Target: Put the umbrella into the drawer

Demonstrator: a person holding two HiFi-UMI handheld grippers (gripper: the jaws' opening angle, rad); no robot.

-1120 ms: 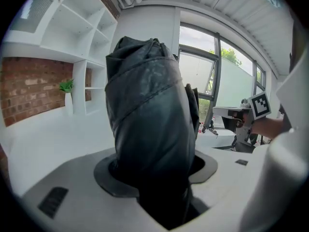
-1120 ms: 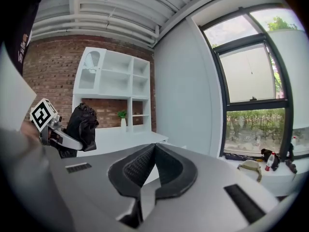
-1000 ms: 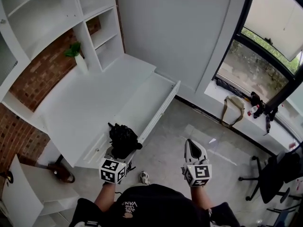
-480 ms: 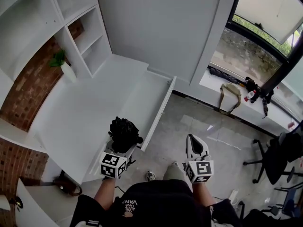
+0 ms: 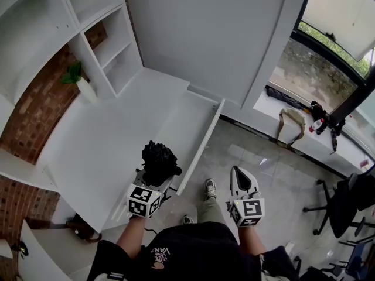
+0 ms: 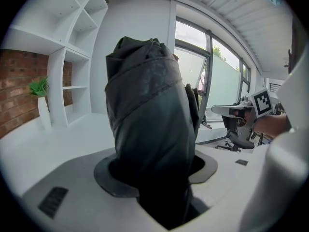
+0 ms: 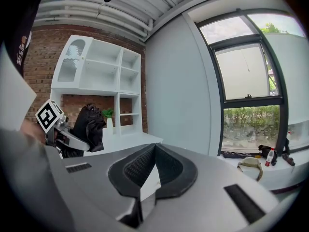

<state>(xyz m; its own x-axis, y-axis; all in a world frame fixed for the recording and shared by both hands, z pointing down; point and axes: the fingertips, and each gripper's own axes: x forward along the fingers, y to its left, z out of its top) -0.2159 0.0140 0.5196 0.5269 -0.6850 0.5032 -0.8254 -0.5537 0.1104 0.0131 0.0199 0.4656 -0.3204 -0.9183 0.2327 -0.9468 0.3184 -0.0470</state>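
A black folded umbrella (image 5: 159, 161) stands upright in my left gripper (image 5: 156, 179), whose jaws are shut on its lower part. It hangs over the near end of the open white drawer (image 5: 196, 119) that juts from the white desk (image 5: 99, 139). In the left gripper view the umbrella (image 6: 149, 110) fills the space between the jaws of the left gripper (image 6: 155, 170). My right gripper (image 5: 241, 181) is over the floor to the right of the drawer, and it holds nothing. Seen from its own camera, the right gripper (image 7: 153, 148) has its tips touching. The umbrella (image 7: 90, 123) shows there at the left.
White shelves (image 5: 105, 34) and a potted plant (image 5: 81, 81) stand at the desk's far left against a brick wall. A window sill with a tan bag (image 5: 291, 124) runs along the right. An office chair (image 5: 345, 206) stands at the far right. The person's shoe (image 5: 210, 187) is on the tiled floor.
Both grippers have moved forward toward the drawer, the left still holding the umbrella, which now sits over the drawer's near end. The person has stepped forward, one shoe now ahead.
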